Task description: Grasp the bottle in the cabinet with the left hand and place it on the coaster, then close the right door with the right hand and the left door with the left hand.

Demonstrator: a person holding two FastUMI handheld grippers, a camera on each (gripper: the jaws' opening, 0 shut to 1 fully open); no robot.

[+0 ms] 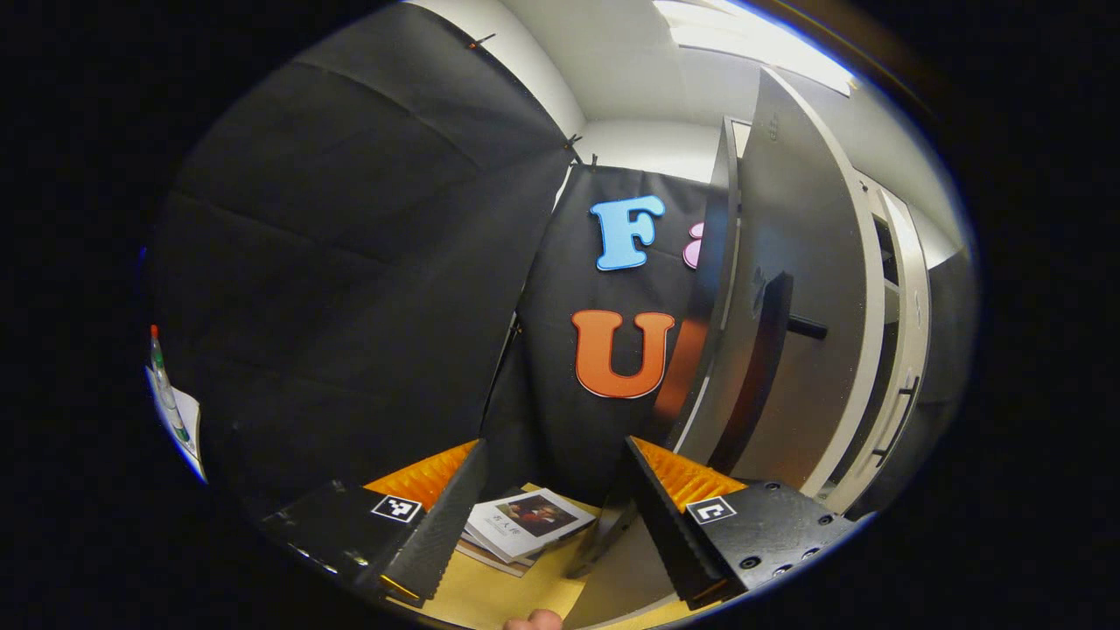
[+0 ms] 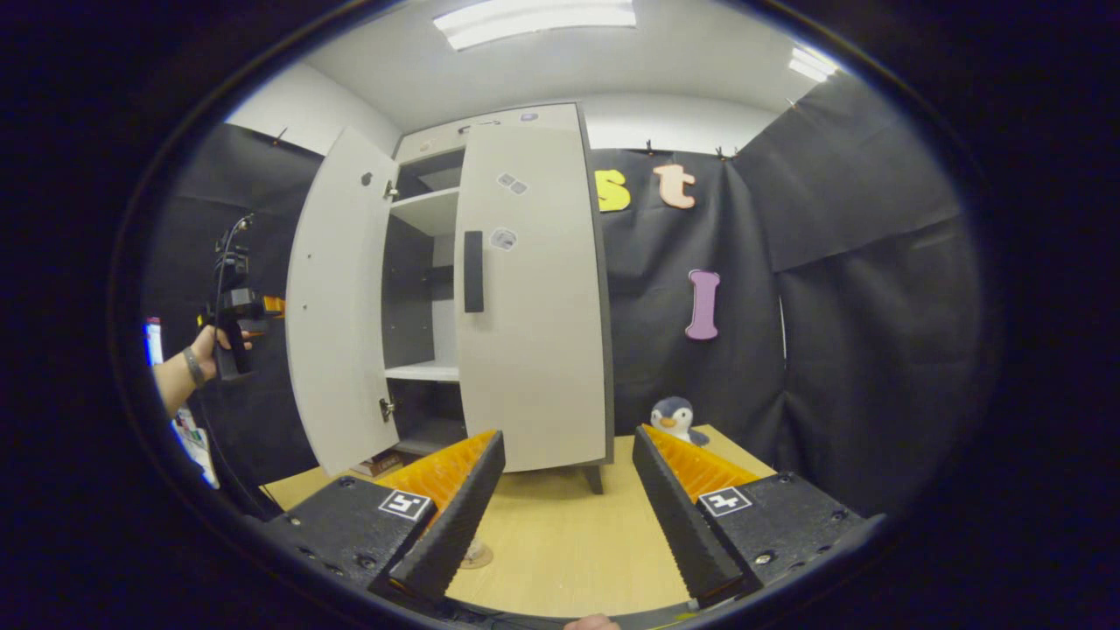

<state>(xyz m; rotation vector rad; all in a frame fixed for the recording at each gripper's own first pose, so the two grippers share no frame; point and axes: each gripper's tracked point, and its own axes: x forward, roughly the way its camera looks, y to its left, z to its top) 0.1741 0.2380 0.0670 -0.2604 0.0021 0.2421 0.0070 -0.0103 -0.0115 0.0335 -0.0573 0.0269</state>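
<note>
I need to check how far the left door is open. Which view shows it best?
The right gripper view: the whole left door stands swung wide, with shelves visible past it. The left gripper view shows that door close up and edge-on.

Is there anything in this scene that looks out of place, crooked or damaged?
Nothing looks damaged or spilled. The cabinet's left door stands wide open while the right door is shut. A toy penguin sits upright on the table beside it.
</note>
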